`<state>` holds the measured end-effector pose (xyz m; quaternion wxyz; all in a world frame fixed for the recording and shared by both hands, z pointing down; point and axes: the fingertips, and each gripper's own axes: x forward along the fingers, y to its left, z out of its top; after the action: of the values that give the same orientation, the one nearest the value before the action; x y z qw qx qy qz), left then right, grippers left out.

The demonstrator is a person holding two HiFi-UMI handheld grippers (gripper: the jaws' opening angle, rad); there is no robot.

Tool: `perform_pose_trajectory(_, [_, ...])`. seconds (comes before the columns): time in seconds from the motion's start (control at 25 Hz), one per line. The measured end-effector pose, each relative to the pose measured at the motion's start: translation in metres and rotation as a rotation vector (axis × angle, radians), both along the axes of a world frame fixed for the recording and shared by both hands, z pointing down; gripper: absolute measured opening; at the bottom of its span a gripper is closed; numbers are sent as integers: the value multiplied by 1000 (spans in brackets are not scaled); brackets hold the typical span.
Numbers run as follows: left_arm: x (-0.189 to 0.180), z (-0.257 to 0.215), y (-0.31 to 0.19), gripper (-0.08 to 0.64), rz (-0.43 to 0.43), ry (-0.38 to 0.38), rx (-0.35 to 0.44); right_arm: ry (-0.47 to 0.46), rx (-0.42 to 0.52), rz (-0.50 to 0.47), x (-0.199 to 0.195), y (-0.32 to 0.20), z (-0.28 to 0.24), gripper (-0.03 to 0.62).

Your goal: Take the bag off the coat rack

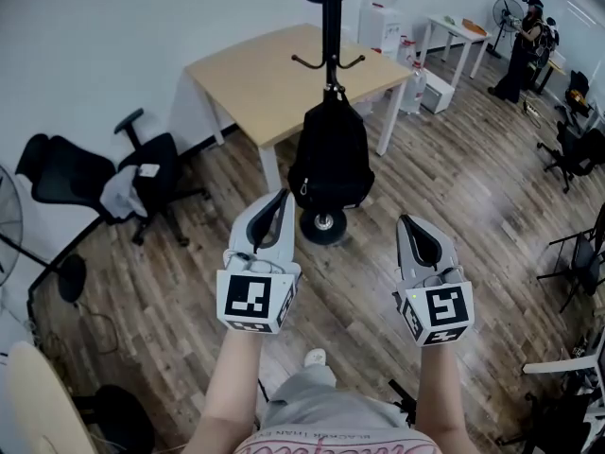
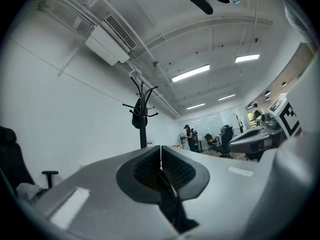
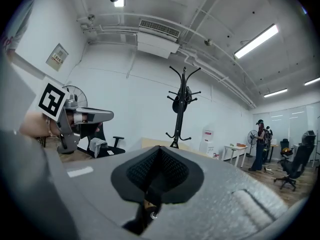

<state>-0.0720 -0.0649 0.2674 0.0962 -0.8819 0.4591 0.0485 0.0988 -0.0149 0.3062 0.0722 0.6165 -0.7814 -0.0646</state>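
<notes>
A black bag (image 1: 331, 164) hangs on the black coat rack (image 1: 331, 22), low against the pole and just above the rack's round base (image 1: 323, 226). My left gripper (image 1: 281, 197) is shut and empty, close in front of the bag's lower left. Level with it on the right, my right gripper (image 1: 406, 221) is also shut and empty, a little apart from the bag. In the left gripper view the coat rack (image 2: 143, 115) stands ahead past the closed left gripper (image 2: 160, 148). The right gripper view shows the coat rack (image 3: 183, 109) and the dark bag (image 3: 178, 104) beyond the shut right gripper (image 3: 160, 148).
A light wooden table (image 1: 255, 74) stands right behind the rack. A black office chair (image 1: 95, 183) with a cloth on it sits at the left, next to a fan stand (image 1: 57, 272). At the far right are a white table (image 1: 458, 31), more chairs (image 1: 577, 145) and a person (image 1: 525, 50).
</notes>
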Motion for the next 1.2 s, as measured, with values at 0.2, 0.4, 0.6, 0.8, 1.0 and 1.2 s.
perform_pose_trajectory(0.2, [-2, -2, -31, 8, 13, 4, 0, 11, 11, 14, -2, -29, -4, 3])
perform_pose_trajectory(0.4, [-4, 6, -52, 8, 11, 3, -18, 19, -11, 14, -3, -49, 4, 3])
perform_pose_trajectory(0.6, [-5, 11, -70, 6, -3, 7, -29, 5, -16, 13, 1, -70, 9, 3])
perform_pose_trajectory(0.8, [-9, 14, -93, 5, -24, 15, -42, -16, -27, 3, 4, -95, 14, 3])
perform_pose_trajectory(1.0, [-2, 16, -118, 5, -36, 14, -42, -31, -27, -2, 13, -124, 16, 3])
perform_pose_trajectory(1.2, [14, 23, -148, 6, -35, -8, -61, -44, -23, -12, 24, -158, 16, 3])
